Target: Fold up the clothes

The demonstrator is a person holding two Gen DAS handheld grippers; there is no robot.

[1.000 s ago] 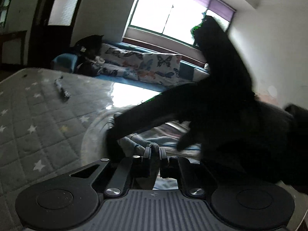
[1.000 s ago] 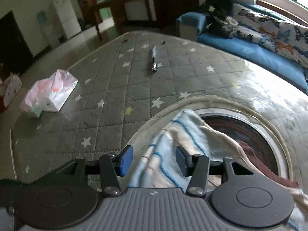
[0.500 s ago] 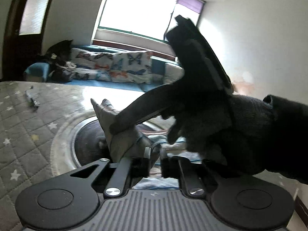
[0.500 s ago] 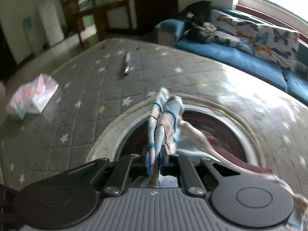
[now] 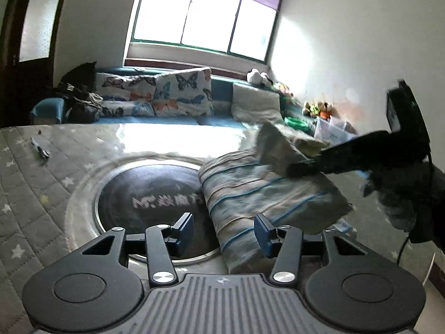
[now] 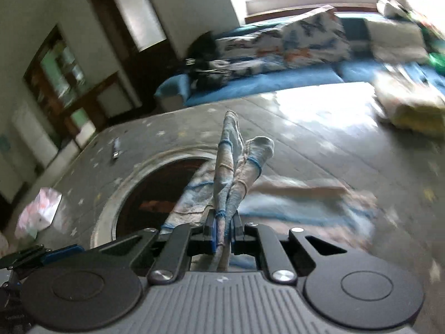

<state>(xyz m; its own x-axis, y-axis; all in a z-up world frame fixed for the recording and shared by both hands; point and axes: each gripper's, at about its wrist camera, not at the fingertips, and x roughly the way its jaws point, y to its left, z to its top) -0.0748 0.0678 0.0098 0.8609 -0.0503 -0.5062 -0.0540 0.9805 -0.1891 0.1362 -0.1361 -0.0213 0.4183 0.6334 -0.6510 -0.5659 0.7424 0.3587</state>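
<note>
Right gripper (image 6: pixel 224 229): clenched on a bunched edge of the striped cloth (image 6: pixel 236 172), which stands up in two twisted folds between its pads.
Left gripper (image 5: pixel 224 229): released; its jaws have just been opening and stand apart, the cloth (image 5: pixel 267 194) passing between them without either pad pressing on it.
Risk, slip: the right-hand pinch holds only a narrow bunch, so a quick pull could drag the fabric out of the pads.
Risk, snag: part of the cloth hangs over the round metal-rimmed opening (image 5: pixel 83 194) in the table, and a trailing end could drop into it and spoil the fold.
Risk, crooked fold: with only one corner held, the cloth may twist instead of lying flat.
Cloth relative to the opening: draped across its right edge in the left wrist view, the far end lifted off toward the right gripper (image 5: pixel 303 168).
Surroundings: a grey star-quilted cover (image 5: pixel 30 183) lies left of the opening.
</note>
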